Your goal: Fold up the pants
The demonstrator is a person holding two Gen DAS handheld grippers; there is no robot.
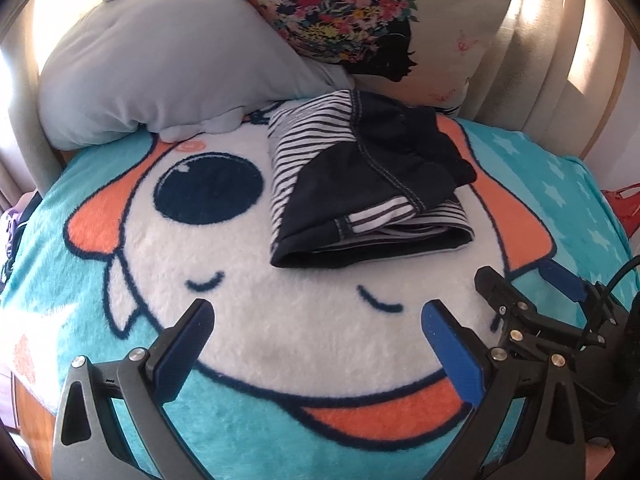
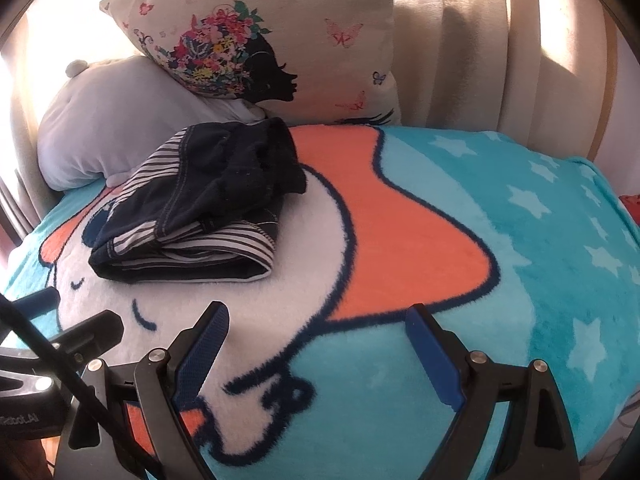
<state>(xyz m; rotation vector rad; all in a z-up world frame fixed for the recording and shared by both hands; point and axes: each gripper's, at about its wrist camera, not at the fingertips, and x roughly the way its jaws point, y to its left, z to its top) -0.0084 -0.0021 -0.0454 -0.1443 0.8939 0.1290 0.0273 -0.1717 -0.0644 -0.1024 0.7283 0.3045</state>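
The pants (image 1: 360,184), dark navy with a black-and-white striped lining, lie folded into a compact bundle on the cartoon blanket (image 1: 280,320); in the right wrist view the pants (image 2: 200,204) sit left of centre. My left gripper (image 1: 318,312) hovers open over the blanket, short of the bundle's near edge, nothing between its blue pads. My right gripper (image 2: 316,316) is open too, to the right of the bundle and nearer than it, empty. The right gripper (image 1: 520,280) also shows at the right edge of the left wrist view.
A grey plush pillow (image 1: 160,68) and a cream cushion with a floral silhouette print (image 1: 360,20) lean at the bed's head, just behind the pants. Curtains (image 2: 500,48) hang behind. A red item (image 1: 624,208) sits off the bed's right edge.
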